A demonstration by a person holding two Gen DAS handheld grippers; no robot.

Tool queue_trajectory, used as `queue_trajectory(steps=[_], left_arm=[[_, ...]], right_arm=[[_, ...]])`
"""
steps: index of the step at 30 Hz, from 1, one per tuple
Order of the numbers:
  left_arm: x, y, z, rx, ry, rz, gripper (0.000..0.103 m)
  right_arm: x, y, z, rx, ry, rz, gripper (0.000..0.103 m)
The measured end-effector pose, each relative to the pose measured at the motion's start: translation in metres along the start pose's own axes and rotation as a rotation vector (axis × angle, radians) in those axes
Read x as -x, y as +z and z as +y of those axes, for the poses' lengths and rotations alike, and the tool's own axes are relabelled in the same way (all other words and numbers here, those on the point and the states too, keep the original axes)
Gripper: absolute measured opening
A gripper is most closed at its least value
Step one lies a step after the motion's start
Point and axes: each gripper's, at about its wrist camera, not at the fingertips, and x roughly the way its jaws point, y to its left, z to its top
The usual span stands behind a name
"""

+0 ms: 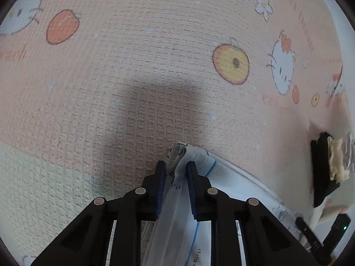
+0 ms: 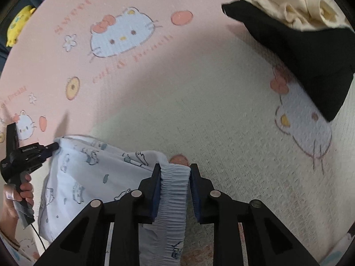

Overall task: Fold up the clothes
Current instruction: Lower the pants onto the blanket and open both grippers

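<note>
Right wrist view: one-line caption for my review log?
Right gripper pinches light-blue printed garment's gathered waistband; left gripper clamps its far edge, over cartoon-cat bedsheet.

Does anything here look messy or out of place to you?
Nothing looks damaged or spilled. The only untidy spot is the pile at the far edge of the mat: cream cloth lies crumpled on a black garment, not folded. The printed garment is bunched, but only because both grippers pinch it.

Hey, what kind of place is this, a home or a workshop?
Probably a home, likely a bed or floor mat: a pink cartoon-cat print blanket covers the surface, a pile of black and cream clothes waits nearby, and a yellow plush toy sits at the edge.
</note>
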Motion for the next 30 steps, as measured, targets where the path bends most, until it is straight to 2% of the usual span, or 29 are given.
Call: queue_trajectory(steps=[2,4,6,7,8,9,10,11,14,18,22,30], left_arm=[[0.006,-0.002,-0.002,-0.016,-0.006,-0.013,0.017],[0.02,-0.007,0.0,-0.021,-0.06,-0.043,0.017],[0.032,-0.011,-0.001,-0.023,-0.091,-0.068,0.018],[0.039,-0.014,-0.001,-0.023,-0.103,-0.076,0.021],[0.044,-0.017,0.0,-0.024,-0.111,-0.082,0.031],[0.051,-0.021,0.002,-0.023,-0.112,-0.089,0.038],[0.056,-0.024,0.002,-0.023,-0.108,-0.095,0.054],[0.061,-0.027,0.003,-0.022,-0.104,-0.1,0.061],[0.058,-0.029,-0.002,-0.03,-0.106,-0.06,0.061],[0.063,-0.042,0.0,-0.032,-0.067,-0.026,0.061],[0.082,-0.067,-0.002,-0.039,-0.056,-0.039,0.061],[0.119,-0.107,-0.009,-0.099,0.026,-0.129,0.061]], right_arm=[[0.0,0.001,0.002,0.011,-0.007,-0.006,0.023],[0.002,0.001,0.003,0.025,0.002,-0.013,0.024],[0.003,0.001,0.004,0.022,0.011,-0.016,0.033],[0.005,0.0,0.002,0.018,0.019,-0.019,0.044],[0.007,0.0,0.0,0.013,0.022,-0.022,0.051],[0.009,0.0,-0.001,0.008,0.022,-0.023,0.052],[0.011,0.0,-0.003,0.004,0.023,-0.022,0.052],[0.013,0.0,-0.004,0.004,0.02,-0.018,0.054],[0.019,-0.002,-0.004,0.008,0.015,-0.005,0.06],[0.029,-0.007,-0.002,0.023,0.02,0.017,0.062],[0.041,-0.013,0.008,0.06,0.029,0.018,0.062],[0.068,-0.021,0.042,0.131,0.037,-0.004,0.063]])
